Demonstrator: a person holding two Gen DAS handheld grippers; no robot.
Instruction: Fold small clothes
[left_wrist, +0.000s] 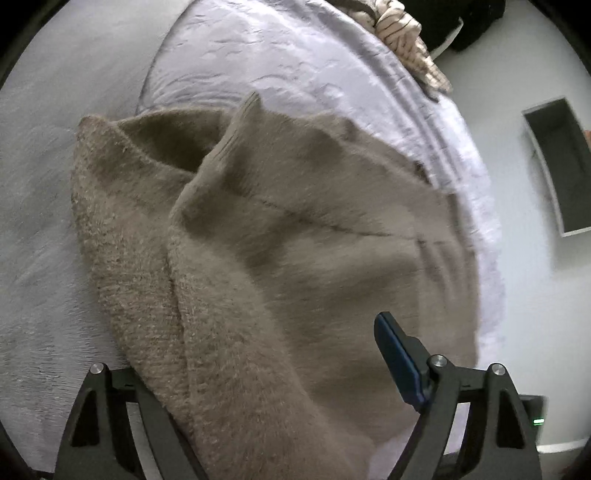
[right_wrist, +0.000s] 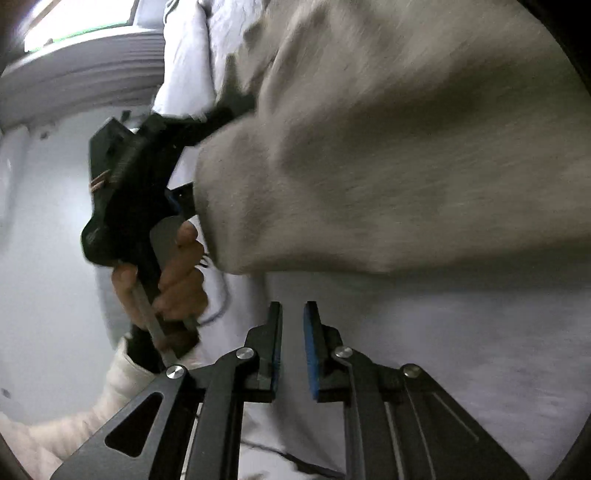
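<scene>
A fuzzy beige sweater (left_wrist: 280, 236) lies crumpled on the pale lilac bedsheet (left_wrist: 258, 55), with its ribbed collar opening toward the upper left. My left gripper (left_wrist: 266, 325) stands wide open around a thick fold of it. Its blue-padded finger (left_wrist: 397, 358) shows on the right, and the other finger is buried under the knit. In the right wrist view the sweater (right_wrist: 388, 147) fills the top right, and the left gripper (right_wrist: 210, 155) reaches into its edge. My right gripper (right_wrist: 293, 306) hovers over bare sheet (right_wrist: 461, 350), its pads nearly together with nothing between them.
A striped garment (left_wrist: 402, 37) is heaped at the bed's far edge. A dark grey open box (left_wrist: 557, 162) sits on the pale floor to the right. A person's hand (right_wrist: 177, 273) in a pale sleeve (right_wrist: 110, 387) grips the left handle. A window ledge (right_wrist: 85, 66) is beyond it.
</scene>
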